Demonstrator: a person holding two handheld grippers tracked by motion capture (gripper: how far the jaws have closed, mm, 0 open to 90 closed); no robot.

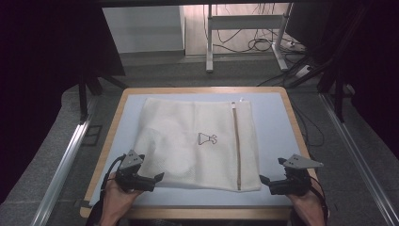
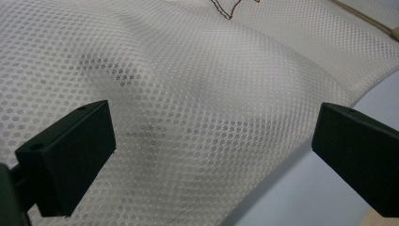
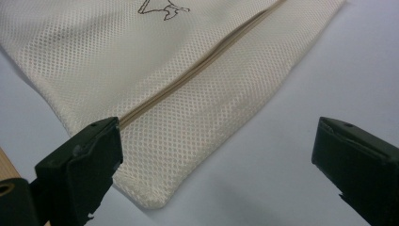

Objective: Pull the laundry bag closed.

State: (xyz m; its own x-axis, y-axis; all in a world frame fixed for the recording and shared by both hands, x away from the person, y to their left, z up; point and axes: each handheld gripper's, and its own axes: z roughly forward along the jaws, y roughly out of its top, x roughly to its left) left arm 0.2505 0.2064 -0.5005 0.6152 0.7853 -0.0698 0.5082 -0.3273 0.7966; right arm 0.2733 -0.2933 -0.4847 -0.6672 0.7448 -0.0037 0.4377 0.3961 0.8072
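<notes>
Judging the mesh bag (image 1: 188,146) light and limp, you held both grippers wide at its near corners: left gripper (image 1: 157,178), right gripper (image 1: 263,181).

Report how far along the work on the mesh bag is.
Done: the mesh bag lies flat on the table, its zipper shut. In hand: left gripper and right gripper, both open, flank its near corners. Left: gripping and everything after.

mesh bag (image 1: 188,141): 1 | zip (image 1: 236,146): 1 | printed emblem (image 1: 207,139): 1 | table (image 1: 277,122): 1 | grippers: 2
</notes>
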